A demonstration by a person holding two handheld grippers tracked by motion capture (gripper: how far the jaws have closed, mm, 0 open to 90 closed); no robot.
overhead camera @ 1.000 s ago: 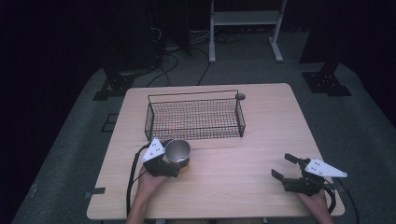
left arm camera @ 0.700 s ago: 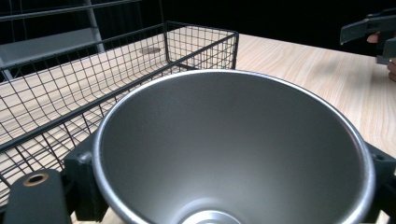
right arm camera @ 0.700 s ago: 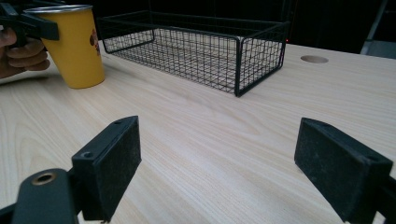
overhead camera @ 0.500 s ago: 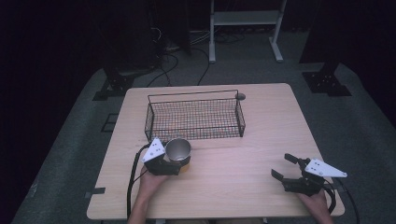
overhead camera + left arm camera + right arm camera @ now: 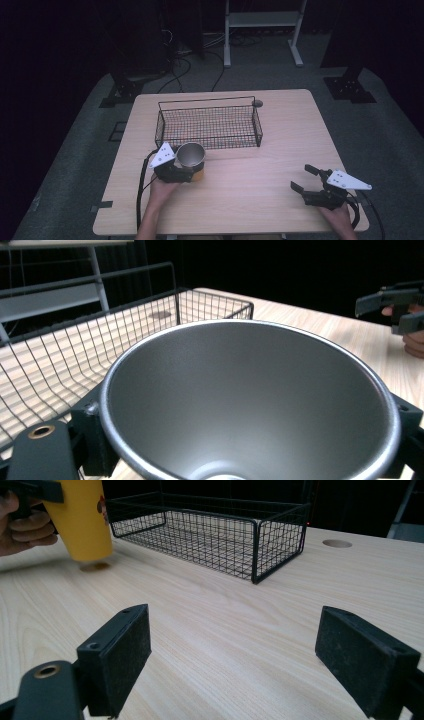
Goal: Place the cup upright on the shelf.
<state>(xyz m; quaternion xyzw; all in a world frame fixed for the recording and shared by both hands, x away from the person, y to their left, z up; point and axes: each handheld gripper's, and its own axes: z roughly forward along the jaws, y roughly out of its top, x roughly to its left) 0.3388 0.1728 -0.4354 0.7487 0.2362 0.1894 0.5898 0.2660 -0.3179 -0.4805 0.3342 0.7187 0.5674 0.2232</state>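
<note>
Right gripper view: yellow cup (image 5: 82, 522) red mark unreadable, clamped in left gripper (image 5: 181, 172); right gripper (image 5: 305, 180) apart.

No readable text, label or number anywhere.

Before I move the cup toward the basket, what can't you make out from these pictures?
- Cup bottom: cut off by the lower edge of the left gripper view.
- Print on the cup's yellow outside: in the right gripper view, cut off by the top edge and too small to read.
- Left gripper contact with the cup: in the high view, too small and partly under its grey plate.
- Basket floor: dim in the high view; contents uncertain.
</note>
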